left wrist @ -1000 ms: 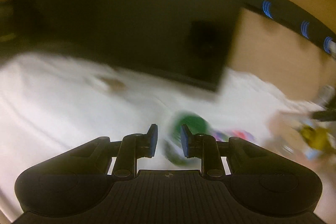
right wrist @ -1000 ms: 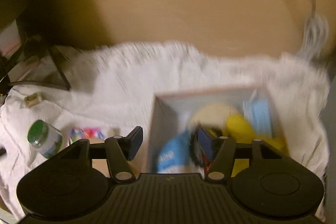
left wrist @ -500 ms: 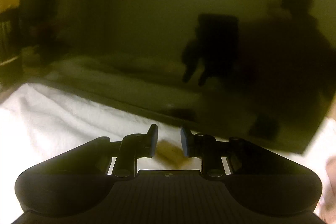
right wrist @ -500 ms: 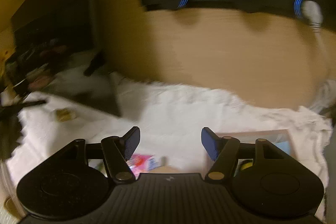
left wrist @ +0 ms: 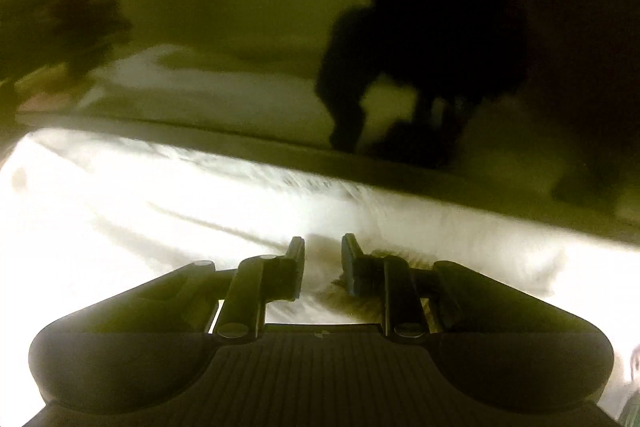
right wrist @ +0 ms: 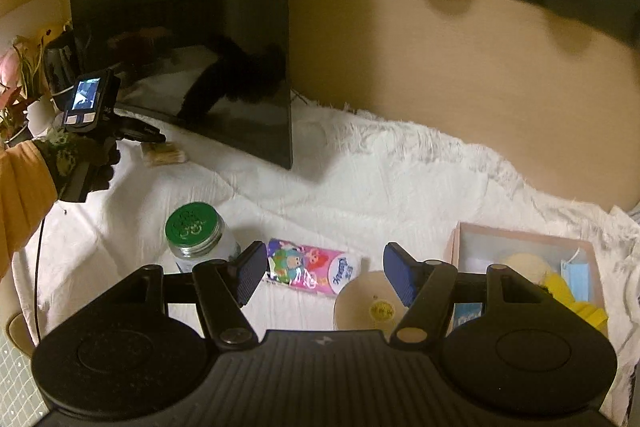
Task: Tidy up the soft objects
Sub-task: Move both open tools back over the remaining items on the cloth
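- Risk: the left gripper [left wrist: 322,259] sits off-centre over the tan puff [right wrist: 164,153], so its narrowing jaws may pinch cloth [right wrist: 360,179] instead.
- The puff looks small, tan and fuzzy, lying by the screen [right wrist: 192,39].
- The left jaws have just been closing, nothing gripped; the right gripper [right wrist: 325,277] gapes empty.

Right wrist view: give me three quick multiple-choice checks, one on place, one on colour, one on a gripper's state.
1. The tissue pack lies:
A. inside the box
B. on the white cloth, right of the jar
C. on the dark screen

2. The jar has a lid coloured:
A. green
B. red
C. blue

3. The right gripper is:
A. shut on the tissue pack
B. shut on the jar
C. open, holding nothing

Answers: 1 B, the pack rests on cloth beside the jar; 2 A, the lid is green; 3 C, the jaws stand apart, empty.
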`<state>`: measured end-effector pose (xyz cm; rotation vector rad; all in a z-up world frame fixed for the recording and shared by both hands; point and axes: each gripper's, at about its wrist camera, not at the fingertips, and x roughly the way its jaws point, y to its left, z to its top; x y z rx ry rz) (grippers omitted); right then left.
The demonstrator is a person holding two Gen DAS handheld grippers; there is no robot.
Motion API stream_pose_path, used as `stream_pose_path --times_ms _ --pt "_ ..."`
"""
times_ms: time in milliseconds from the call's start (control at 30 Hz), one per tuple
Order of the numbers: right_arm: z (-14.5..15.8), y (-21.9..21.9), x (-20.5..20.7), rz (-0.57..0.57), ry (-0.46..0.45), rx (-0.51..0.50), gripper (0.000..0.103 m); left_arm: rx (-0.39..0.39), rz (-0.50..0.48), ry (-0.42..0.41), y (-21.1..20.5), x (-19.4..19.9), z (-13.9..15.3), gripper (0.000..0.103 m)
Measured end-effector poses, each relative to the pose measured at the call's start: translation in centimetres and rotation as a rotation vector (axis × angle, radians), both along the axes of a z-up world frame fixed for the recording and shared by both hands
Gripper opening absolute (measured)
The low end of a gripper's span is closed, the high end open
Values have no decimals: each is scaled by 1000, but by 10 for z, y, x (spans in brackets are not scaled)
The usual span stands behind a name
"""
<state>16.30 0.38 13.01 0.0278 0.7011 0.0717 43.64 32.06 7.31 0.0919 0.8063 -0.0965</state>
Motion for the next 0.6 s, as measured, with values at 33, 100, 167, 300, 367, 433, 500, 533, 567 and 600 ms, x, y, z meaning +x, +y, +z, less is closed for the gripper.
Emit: stream_pose_path --times_ms 33,100,167,300,367,433,500,533,567,600 --pt "-2 0 1 4 7 7 65 -21 -19 8 3 -3 0 21" --pt "-4 3 3 20 13 10 65 -57 -61 8 3 -16 0 21" --pt "-6 9 5 45 14 11 65 -61 -99 13 1 -30 1 17" --pt "-8 22 11 90 21 23 65 44 -176 -40 -7 -75 0 17" --pt "-8 29 14 111 16 20 65 45 -207 -21 -9 -89 -1 17" --pt "-7 36 15 137 11 24 65 63 -226 -25 -10 -108 -2 18" --pt "-7 43 19 161 6 28 65 75 -231 -15 -7 -123 -5 21" --pt "-8 48 21 176 6 29 65 79 -232 -18 -5 -132 -5 21" --pt "-8 52 23 185 8 31 65 81 -232 -27 -4 -139 -3 21" --pt "-9 55 25 192 11 36 65 83 -224 -48 -2 -146 1 22"
